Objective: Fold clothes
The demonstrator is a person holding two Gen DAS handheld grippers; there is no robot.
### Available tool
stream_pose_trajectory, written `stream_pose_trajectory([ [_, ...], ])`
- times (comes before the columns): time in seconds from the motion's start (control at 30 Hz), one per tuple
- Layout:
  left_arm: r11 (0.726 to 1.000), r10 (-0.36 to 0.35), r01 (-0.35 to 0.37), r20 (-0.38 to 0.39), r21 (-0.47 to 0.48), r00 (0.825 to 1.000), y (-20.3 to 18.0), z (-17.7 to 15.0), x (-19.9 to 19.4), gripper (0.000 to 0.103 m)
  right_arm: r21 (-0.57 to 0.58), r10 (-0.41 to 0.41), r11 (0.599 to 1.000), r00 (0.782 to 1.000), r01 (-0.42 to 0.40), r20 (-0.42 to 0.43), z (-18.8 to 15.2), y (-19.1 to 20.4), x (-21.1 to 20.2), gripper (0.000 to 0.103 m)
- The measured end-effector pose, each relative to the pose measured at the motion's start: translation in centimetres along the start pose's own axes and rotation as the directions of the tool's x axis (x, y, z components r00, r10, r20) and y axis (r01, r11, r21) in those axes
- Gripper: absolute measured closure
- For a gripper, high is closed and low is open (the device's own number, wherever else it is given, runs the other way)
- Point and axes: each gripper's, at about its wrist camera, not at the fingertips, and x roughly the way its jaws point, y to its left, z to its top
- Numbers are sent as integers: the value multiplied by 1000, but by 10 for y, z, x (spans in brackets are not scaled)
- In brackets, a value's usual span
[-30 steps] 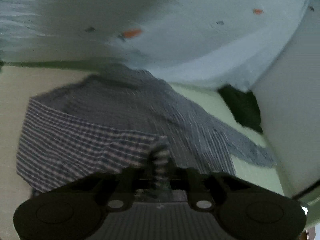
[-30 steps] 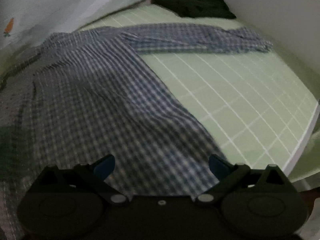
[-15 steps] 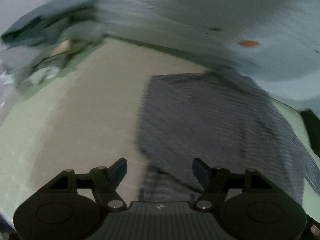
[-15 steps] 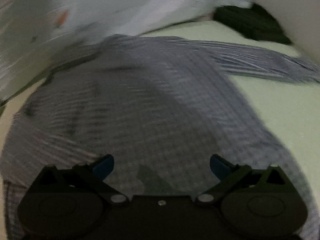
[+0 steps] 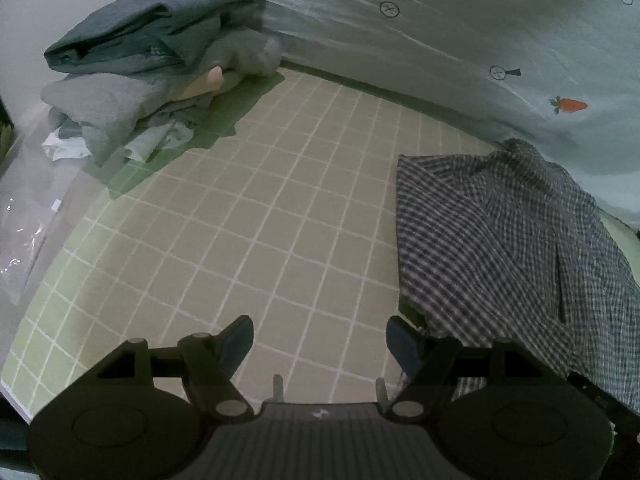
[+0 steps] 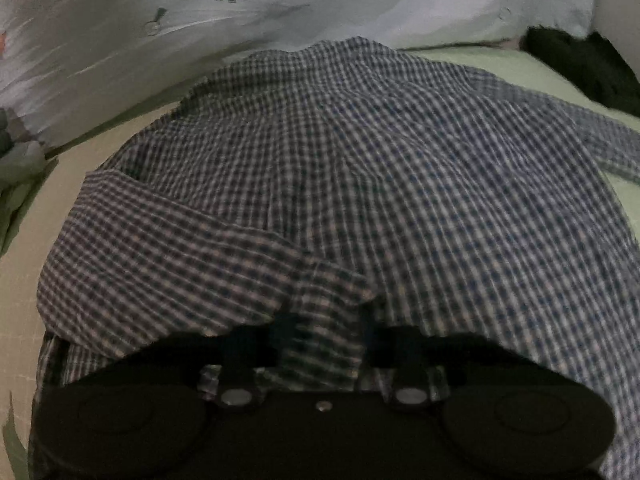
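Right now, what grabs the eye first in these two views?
The checked shirt fills the right wrist view, spread on the green grid mat, with the right gripper closed on a fold at its near edge. In the left wrist view the left gripper hangs open over bare mat, with a pile of folded grey clothes at the far left corner and a carrot-print sheet behind.
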Motion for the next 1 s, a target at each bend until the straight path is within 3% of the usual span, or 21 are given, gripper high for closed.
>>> stream_pose_trajectory([
  [0.03, 1000, -5, 5, 2, 1, 1000, -2, 0, 0, 29, -16, 15, 1000, 1000, -15, 9, 3, -1, -1, 94],
  [0.23, 1000, -28, 28, 20, -2, 999, -30, -4, -3, 29, -68, 130, 990, 985, -123, 116, 37, -20, -27, 99],
  [0.33, 1000, -24, 24, 46, -1, 999, -47, -8, -11, 29, -103, 131, 988, 974, -114, 186, 68, -42, -38, 99],
  [0.5, 999, 8, -13, 115, 43, 993, -74, -22, -33, 26, -20, 38, 999, 962, -34, 272, 128, -126, -37, 99],
  [0.63, 996, 74, -80, 113, 46, 991, -86, -40, -40, 23, 32, -152, 988, 941, 149, 301, 156, -186, -29, 99],
  [0.7, 996, 88, -90, 89, 12, 992, -83, -51, -40, 23, 63, -229, 973, 934, 220, 275, 157, -203, -22, 92],
  [0.73, 996, 88, -88, 75, -7, 993, -79, -57, -39, 23, 74, -253, 967, 931, 242, 264, 152, -204, -21, 80],
  [0.77, 996, 85, -84, 61, -15, 995, -75, -62, -38, 22, 84, -273, 962, 927, 260, 257, 144, -202, -22, 59],
  [0.8, 996, 84, -83, 50, -15, 995, -70, -65, -36, 21, 89, -286, 958, 924, 272, 253, 135, -199, -23, 47],
  [0.83, 997, 82, -82, 39, -14, 996, -65, -68, -35, 19, 86, -287, 958, 924, 274, 252, 123, -194, -25, 28],
  [0.87, 997, 81, -81, 30, -12, 996, -59, -70, -32, 18, 81, -281, 960, 927, 269, 250, 109, -185, -28, 17],
  [0.97, 998, 57, -57, 6, -9, 998, -34, -65, -19, 18, 79, -237, 971, 940, 225, 244, 66, -148, -40, 0],
  [1.0, 999, 44, -44, -3, 2, 999, -24, -61, -13, 18, 73, -211, 977, 946, 199, 244, 53, -130, -44, 0],
])
